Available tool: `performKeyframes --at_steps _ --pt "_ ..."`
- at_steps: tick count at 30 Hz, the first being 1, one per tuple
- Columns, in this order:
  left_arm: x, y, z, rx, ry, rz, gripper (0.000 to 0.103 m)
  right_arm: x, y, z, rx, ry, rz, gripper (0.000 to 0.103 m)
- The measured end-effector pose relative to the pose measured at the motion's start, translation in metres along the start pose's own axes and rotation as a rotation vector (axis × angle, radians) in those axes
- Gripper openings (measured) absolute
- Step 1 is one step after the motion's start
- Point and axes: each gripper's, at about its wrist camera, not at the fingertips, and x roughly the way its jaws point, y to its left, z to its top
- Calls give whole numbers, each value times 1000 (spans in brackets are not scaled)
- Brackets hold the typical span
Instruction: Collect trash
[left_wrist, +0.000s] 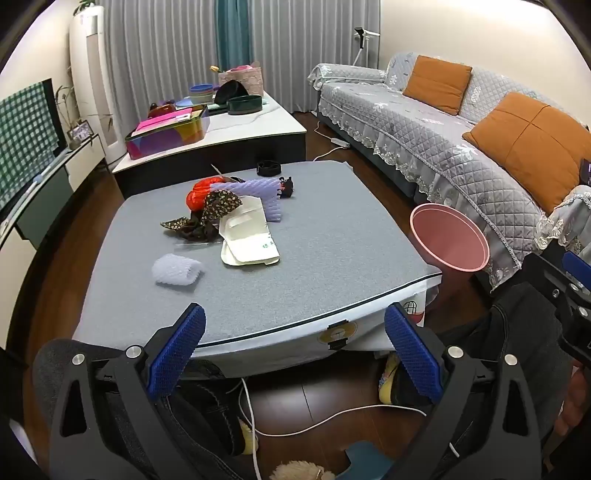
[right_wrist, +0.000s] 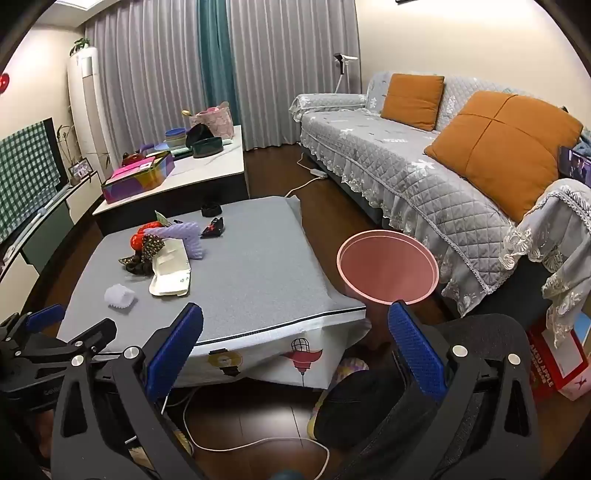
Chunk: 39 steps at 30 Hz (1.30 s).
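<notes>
Trash lies on a grey padded table (left_wrist: 332, 266): a white foam net (left_wrist: 177, 270), a cream paper bag (left_wrist: 247, 236), a purple foam sheet (left_wrist: 258, 194), a red wrapper (left_wrist: 199, 194), a dark floral cloth (left_wrist: 207, 216) and a small black wrapper (left_wrist: 286, 186). A pink bin (left_wrist: 448, 238) stands on the floor right of the table, also in the right wrist view (right_wrist: 388, 267). My left gripper (left_wrist: 295, 352) is open and empty, short of the table's near edge. My right gripper (right_wrist: 295, 350) is open and empty, near the table's front right corner.
A black band (left_wrist: 269, 168) lies at the table's far edge. A white table (left_wrist: 229, 125) with boxes and bowls stands behind. A grey sofa (left_wrist: 461, 147) with orange cushions runs along the right. A white cable (left_wrist: 332, 417) and slippers lie on the floor below.
</notes>
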Motion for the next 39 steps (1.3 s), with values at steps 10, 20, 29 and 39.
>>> performKeyframes --at_steps 10,20,29,39 --pt "2 2 1 -10 9 -3 94 0 0 -1 -7 -5 -1 98" --pt "2 -1 -3 -4 4 -3 94 0 -1 -2 -7 -5 -2 98" --pt "2 -1 -3 -6 5 -4 94 0 0 -1 -8 -6 -3 98" --pt "1 -1 -3 -8 8 -5 94 0 0 -1 -8 -4 -3 98"
